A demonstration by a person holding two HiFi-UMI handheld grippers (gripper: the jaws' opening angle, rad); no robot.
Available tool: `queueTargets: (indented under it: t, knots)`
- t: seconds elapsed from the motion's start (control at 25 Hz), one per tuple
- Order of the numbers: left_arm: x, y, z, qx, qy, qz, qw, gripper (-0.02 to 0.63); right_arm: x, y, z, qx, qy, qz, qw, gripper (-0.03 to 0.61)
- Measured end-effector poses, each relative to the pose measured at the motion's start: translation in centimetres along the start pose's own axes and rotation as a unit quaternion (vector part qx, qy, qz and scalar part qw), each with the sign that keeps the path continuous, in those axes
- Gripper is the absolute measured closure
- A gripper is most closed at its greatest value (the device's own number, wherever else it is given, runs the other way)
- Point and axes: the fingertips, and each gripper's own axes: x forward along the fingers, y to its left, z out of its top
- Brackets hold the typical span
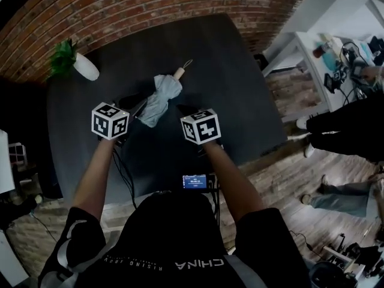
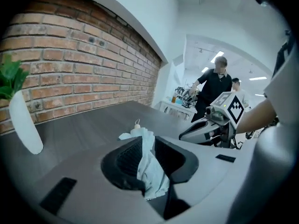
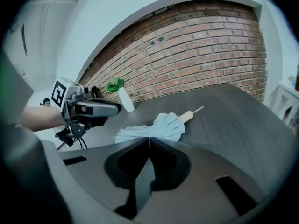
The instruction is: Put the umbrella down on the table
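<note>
Grey-blue umbrella [image 1: 161, 98] | left gripper [image 2: 147, 148] clamped on its fabric | right gripper [image 3: 149, 141] jaws together, empty

Pale blue on charcoal

The umbrella [image 1: 161, 99] is pale grey-blue with a tan tip; the counter [image 1: 228, 71] is dark charcoal. The brick wall [image 1: 120, 11] is red-brown with light mortar. The vase [image 1: 86, 66] is white and its plant [image 1: 62, 56] green. The left tongs [image 2: 148, 143] and right tongs [image 3: 149, 141] bear black-and-white square markers.

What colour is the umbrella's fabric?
Pale blue-grey; the umbrella shows best in the right gripper view.
</note>
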Motion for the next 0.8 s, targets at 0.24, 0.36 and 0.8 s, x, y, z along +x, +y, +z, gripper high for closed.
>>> queueTargets:
  t: [0.24, 0.36, 0.8]
  knots:
    - [-5.5, -2.2, -0.7, -0.013, -0.075, -0.017, 0.9970, 0.609, -2.1, 2.6, -0.5, -0.005, -0.016, -0.026, 1.000, 0.569]
    - [-8.0, -3.1, -2.1, -0.015, -0.091, -0.033, 0.9952, 0.609, -2.8, 4.4, -1.2, -0.008, -0.023, -0.038, 0.999, 0.569]
    - [-13.7, -7.2, -7.5, -0.042, -0.120, -0.084, 0.9883, 0.609, -5.8, 9.8, -3.6, -0.034, -0.042, -0.059, 0.997, 0.569]
